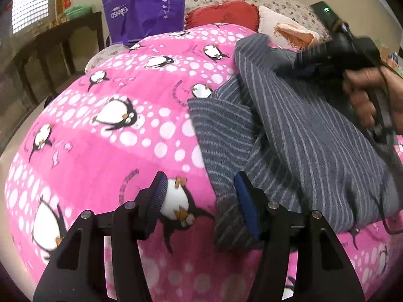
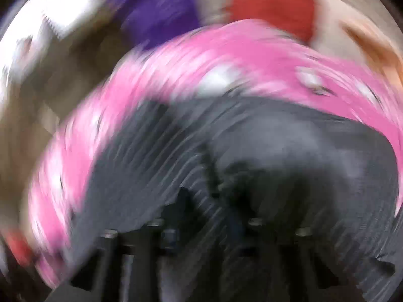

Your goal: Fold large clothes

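Note:
A grey striped garment [image 1: 297,136] lies bunched on a pink penguin-print blanket [image 1: 113,151] on the bed. My left gripper [image 1: 201,191] is open just above the blanket, its right finger [image 1: 248,203] at the garment's near left edge. My right gripper [image 1: 297,63], held in a hand, is over the garment's far right part in the left wrist view; its jaws are blurred. The right wrist view is heavily motion-blurred: grey fabric [image 2: 252,163] covers the fingers, and the pink blanket [image 2: 226,58] lies beyond.
A purple bag [image 1: 146,7] stands at the bed's far end. A red cushion [image 1: 224,15] and a pale pillow [image 1: 284,25] lie beyond the blanket. A dark wooden table [image 1: 50,47] stands at far left by a window.

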